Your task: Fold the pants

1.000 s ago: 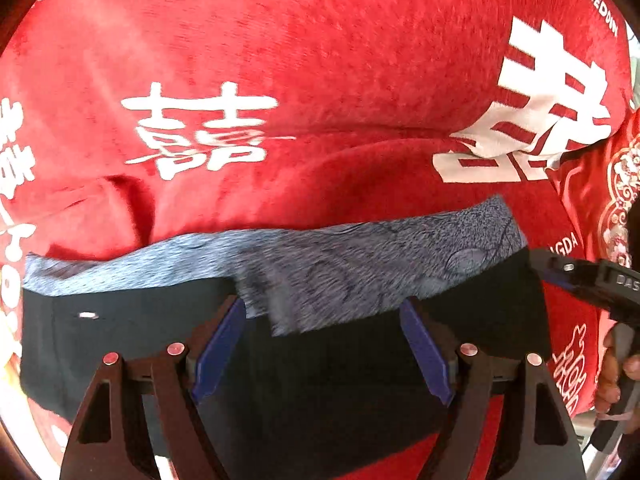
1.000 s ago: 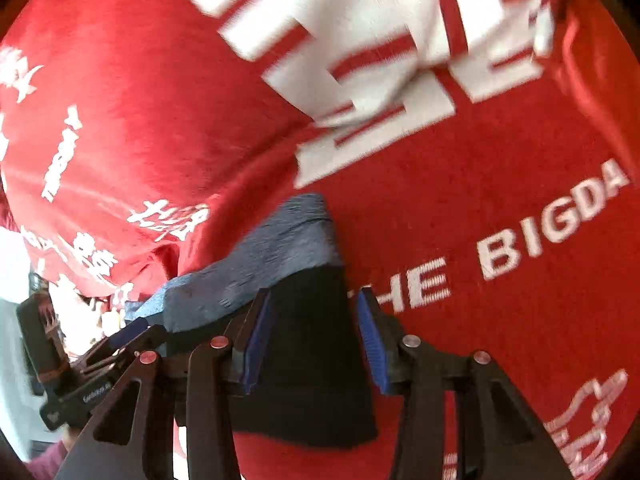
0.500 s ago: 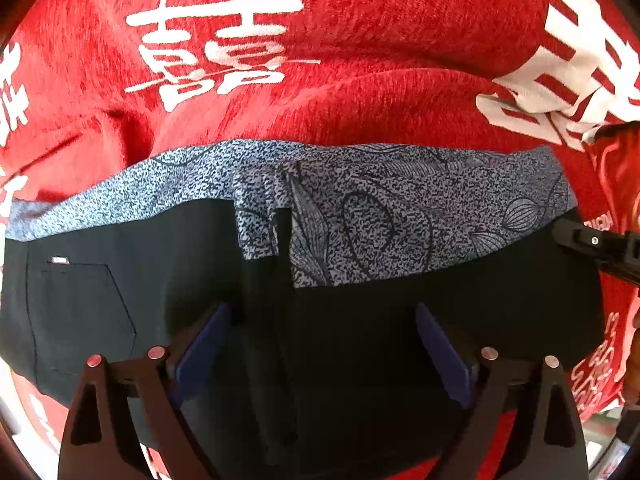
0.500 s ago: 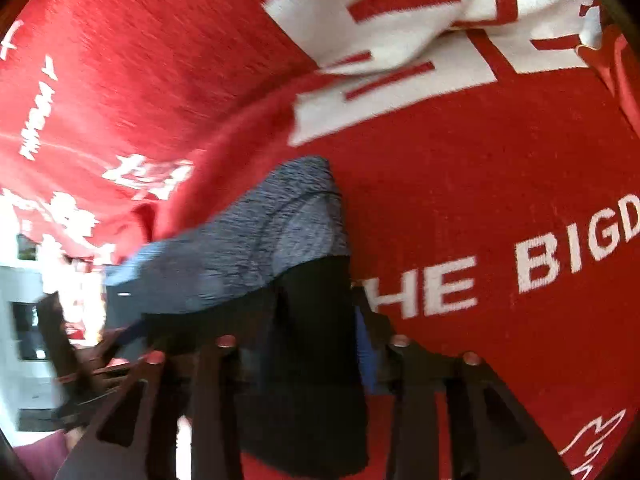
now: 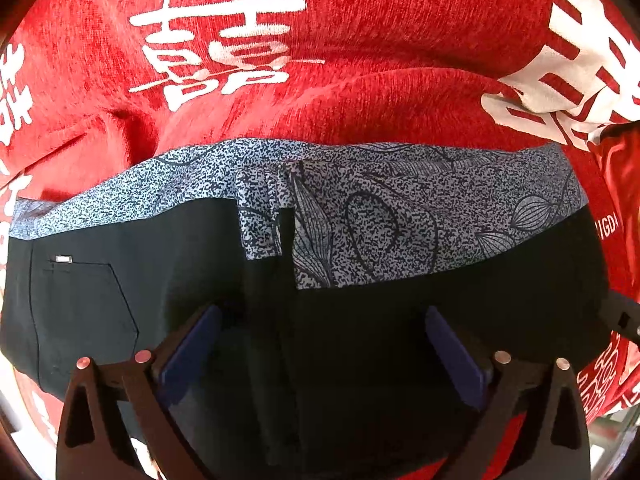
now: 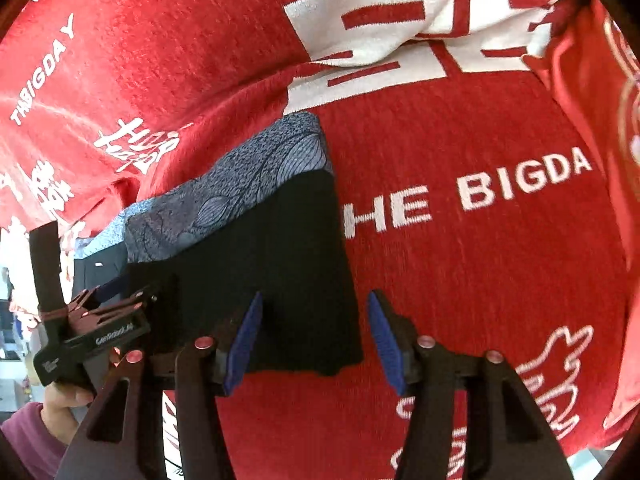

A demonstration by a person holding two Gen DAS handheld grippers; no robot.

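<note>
The black pants (image 5: pixel 360 320) lie spread flat on a red blanket (image 5: pixel 360 32) with white woven lettering, their blue-grey patterned waistband (image 5: pixel 400 216) running along the far edge and turned open at the fly, and a back pocket (image 5: pixel 84 312) with a small pale tag showing toward the left. The left gripper (image 5: pixel 320 348) hovers low over the middle of the black cloth with its blue-padded fingers (image 5: pixel 192 344) spread wide and nothing between them; the right gripper (image 6: pixel 316 332) sits at the garment's right edge, its fingers (image 6: pixel 384 332) likewise apart, straddling the side hem without pinching it. The fabric looks thin, soft and limp, so it should drape and sag once lifted and may drag on the fuzzy blanket; the doubled waistband seems the firmest part. A good hold would likely be the waistband corners or the side seam, pinching both layers so the top one does not slide off. Readable writing on the blanket includes "HE BIGDA" (image 6: pixel 472 196) beside the right gripper, "THBIGDAY" (image 6: pixel 40 72) farther left, and large double-happiness characters (image 5: pixel 224 48). The left tool's body, seen from the right wrist view, bears small white lettering too fine to read with confidence.
</note>
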